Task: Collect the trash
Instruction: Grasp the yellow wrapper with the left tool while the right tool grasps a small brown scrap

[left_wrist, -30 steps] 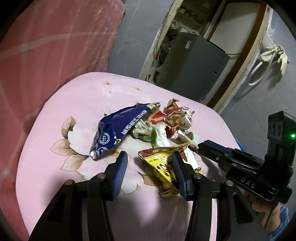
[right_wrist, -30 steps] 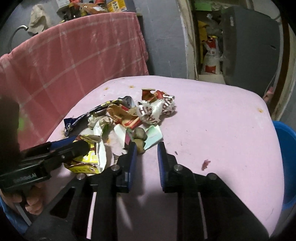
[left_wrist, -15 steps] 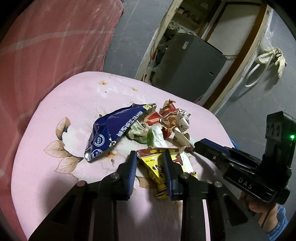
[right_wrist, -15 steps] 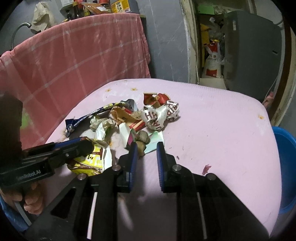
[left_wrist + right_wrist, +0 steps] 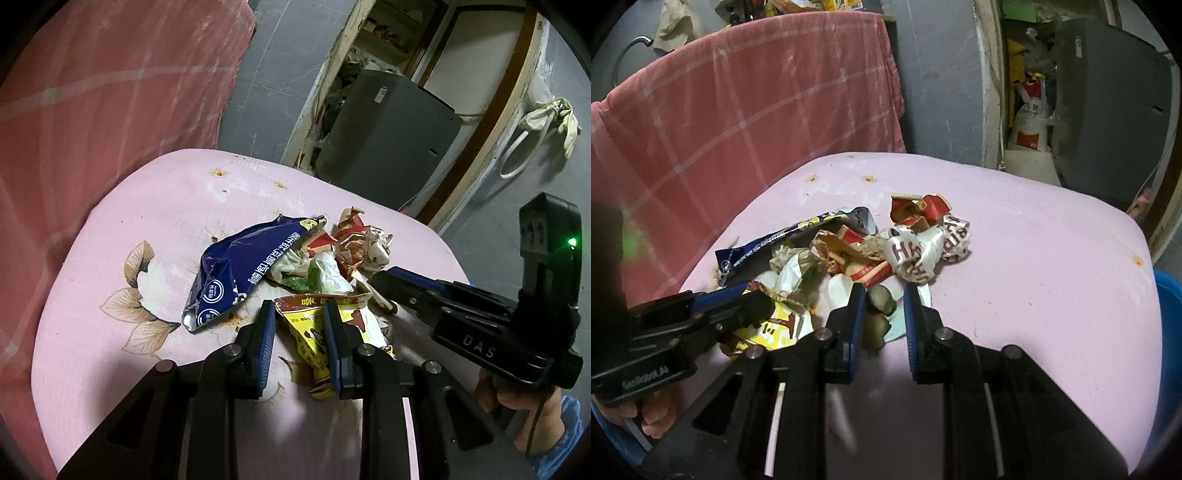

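A pink tabletop (image 5: pixel 1034 266) with a faded flower print and small rust spots carries a heap of trash near its middle: a blue snack bag (image 5: pixel 251 273), a yellow wrapper (image 5: pixel 314 332), crumpled red-and-white paper (image 5: pixel 923 247) and brown lumps (image 5: pixel 881 299). The left tool (image 5: pixel 297 317) has its fingers narrowly parted around the yellow wrapper's top edge; whether they pinch it I cannot tell. The right tool (image 5: pixel 884 299) is slightly open, its tips flanking the brown lumps. A pink checked cloth (image 5: pixel 738 110) hangs behind the tabletop, a dark grey cabinet (image 5: pixel 388 147) stands in a doorway, and a blue bin (image 5: pixel 1167 314) sits at the tabletop's edge.
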`<move>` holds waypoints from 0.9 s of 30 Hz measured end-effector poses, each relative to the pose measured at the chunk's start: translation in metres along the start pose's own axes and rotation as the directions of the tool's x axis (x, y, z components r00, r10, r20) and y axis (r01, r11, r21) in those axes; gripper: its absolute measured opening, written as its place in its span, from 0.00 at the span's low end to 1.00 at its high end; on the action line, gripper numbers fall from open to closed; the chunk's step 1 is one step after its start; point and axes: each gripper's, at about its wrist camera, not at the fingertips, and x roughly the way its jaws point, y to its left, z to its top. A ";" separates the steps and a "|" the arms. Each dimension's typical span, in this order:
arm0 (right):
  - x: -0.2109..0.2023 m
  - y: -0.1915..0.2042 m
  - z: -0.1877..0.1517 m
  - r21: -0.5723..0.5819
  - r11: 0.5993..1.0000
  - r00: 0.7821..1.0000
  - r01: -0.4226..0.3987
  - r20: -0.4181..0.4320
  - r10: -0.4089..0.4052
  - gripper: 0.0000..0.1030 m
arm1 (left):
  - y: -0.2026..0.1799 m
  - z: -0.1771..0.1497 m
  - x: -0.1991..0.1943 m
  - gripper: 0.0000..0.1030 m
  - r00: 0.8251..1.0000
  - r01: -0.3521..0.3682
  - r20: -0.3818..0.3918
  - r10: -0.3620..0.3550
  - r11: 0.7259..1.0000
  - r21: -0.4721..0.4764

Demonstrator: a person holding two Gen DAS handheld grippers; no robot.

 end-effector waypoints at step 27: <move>-0.078 0.009 -0.038 0.028 0.999 0.958 0.034 0.284 -0.041 0.13 | -0.034 -0.009 -0.031 0.04 0.984 -0.081 0.168 0.057 0.987 0.138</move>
